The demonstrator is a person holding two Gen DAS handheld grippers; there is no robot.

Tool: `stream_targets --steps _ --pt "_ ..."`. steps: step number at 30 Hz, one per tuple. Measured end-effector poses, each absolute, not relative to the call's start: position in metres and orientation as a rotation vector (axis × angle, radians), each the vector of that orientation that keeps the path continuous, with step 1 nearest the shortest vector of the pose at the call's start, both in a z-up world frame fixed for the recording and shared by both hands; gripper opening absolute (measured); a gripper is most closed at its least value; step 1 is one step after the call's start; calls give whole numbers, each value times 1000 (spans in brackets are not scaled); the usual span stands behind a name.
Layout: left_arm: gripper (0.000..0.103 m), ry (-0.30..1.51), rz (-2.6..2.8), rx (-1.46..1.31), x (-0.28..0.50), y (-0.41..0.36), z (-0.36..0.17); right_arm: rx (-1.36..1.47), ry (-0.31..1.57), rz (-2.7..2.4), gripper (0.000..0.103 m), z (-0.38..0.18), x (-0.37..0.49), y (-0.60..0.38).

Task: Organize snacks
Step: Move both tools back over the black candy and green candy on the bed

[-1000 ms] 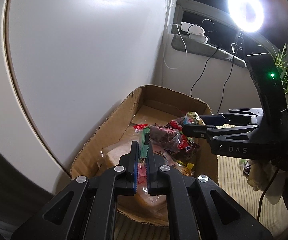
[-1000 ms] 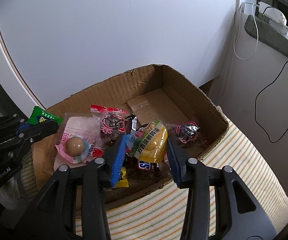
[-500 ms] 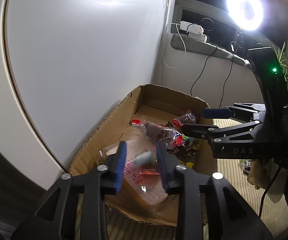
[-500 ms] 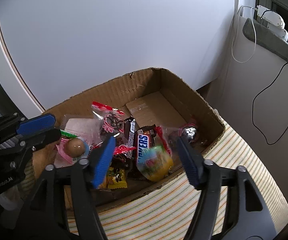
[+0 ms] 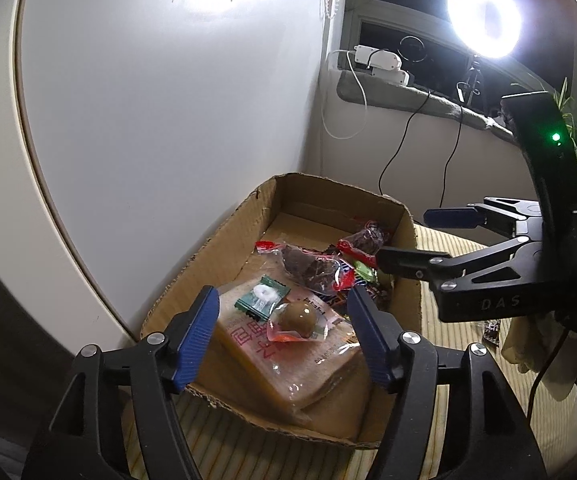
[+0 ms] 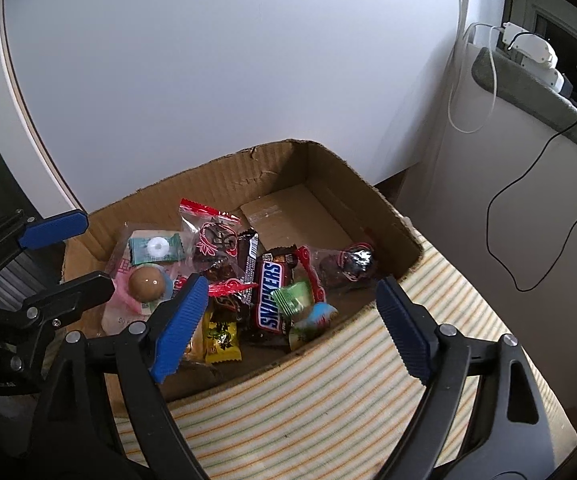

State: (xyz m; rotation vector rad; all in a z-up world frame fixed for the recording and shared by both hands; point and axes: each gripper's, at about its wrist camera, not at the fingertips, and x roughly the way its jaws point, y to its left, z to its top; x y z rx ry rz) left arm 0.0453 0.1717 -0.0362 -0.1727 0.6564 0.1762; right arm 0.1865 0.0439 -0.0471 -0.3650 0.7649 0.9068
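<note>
A cardboard box point(image 5: 224, 248) point(image 6: 272, 172) holds several wrapped snacks. My left gripper point(image 5: 284, 330) is open and empty above its near end, over a green mint packet point(image 5: 262, 298) point(image 6: 156, 247) and a brown ball snack point(image 5: 297, 320) point(image 6: 146, 282) that lie on a large pink-printed packet point(image 5: 288, 364). My right gripper point(image 6: 292, 322) is open and empty above the box's front wall, over a Snickers bar point(image 6: 270, 296) and a yellow-blue packet point(image 6: 312, 322). It also shows in the left wrist view point(image 5: 416, 240), and the left gripper in the right wrist view point(image 6: 68, 252).
The box stands on a striped cloth point(image 6: 328, 396) against a white wall point(image 6: 228, 60). A ring light point(image 5: 484, 24) shines at the back right. Cables point(image 6: 544, 216) hang by a ledge holding a white adapter point(image 5: 380, 62). A loose snack point(image 5: 490, 326) lies on the cloth.
Both grippers opened. The left one dropped the green mint packet onto the pink packet. The right one dropped the yellow-blue packet into the box's front.
</note>
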Motion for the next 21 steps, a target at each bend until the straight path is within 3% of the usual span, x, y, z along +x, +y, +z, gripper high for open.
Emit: stream_targets --steps 21 --pt "66 607 82 -109 36 106 -14 -282 697 846 88 -22 164 -52"
